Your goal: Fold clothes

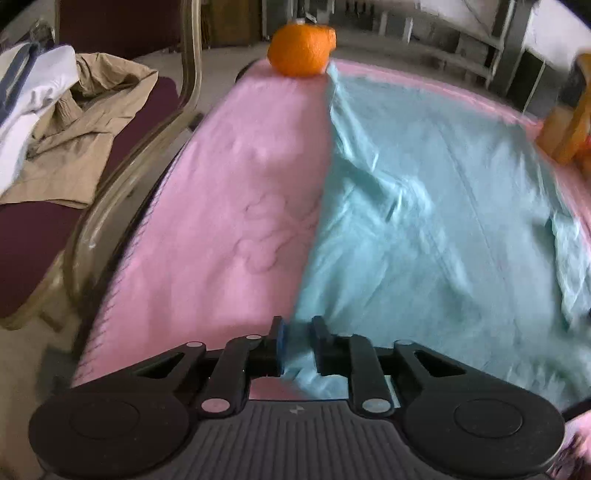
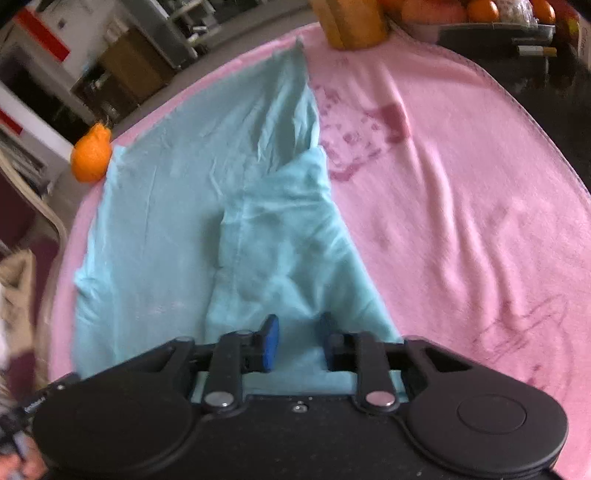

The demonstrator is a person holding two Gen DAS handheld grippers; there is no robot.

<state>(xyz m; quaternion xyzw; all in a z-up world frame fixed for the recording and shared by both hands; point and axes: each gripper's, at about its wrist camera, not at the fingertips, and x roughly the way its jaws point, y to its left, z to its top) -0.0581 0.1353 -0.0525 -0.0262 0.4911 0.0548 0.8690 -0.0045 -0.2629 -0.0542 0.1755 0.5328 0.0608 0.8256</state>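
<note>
A light blue garment [image 1: 424,206] lies spread on a pink blanket [image 1: 221,206] that covers the table. My left gripper [image 1: 298,341] is at the garment's near left edge, its jaws narrowly apart with blue cloth between them. In the right wrist view the garment [image 2: 177,206] has one flap folded over itself. My right gripper [image 2: 297,341] is over its near edge, jaws parted, with cloth lying between the fingers. I cannot tell if either gripper pinches the cloth.
An orange [image 1: 301,50] sits at the far edge of the blanket, also in the right wrist view [image 2: 91,157]. A yellow-brown block [image 2: 349,22] stands at the far side. A chair [image 1: 110,155] with beige and white clothes [image 1: 66,122] is left of the table.
</note>
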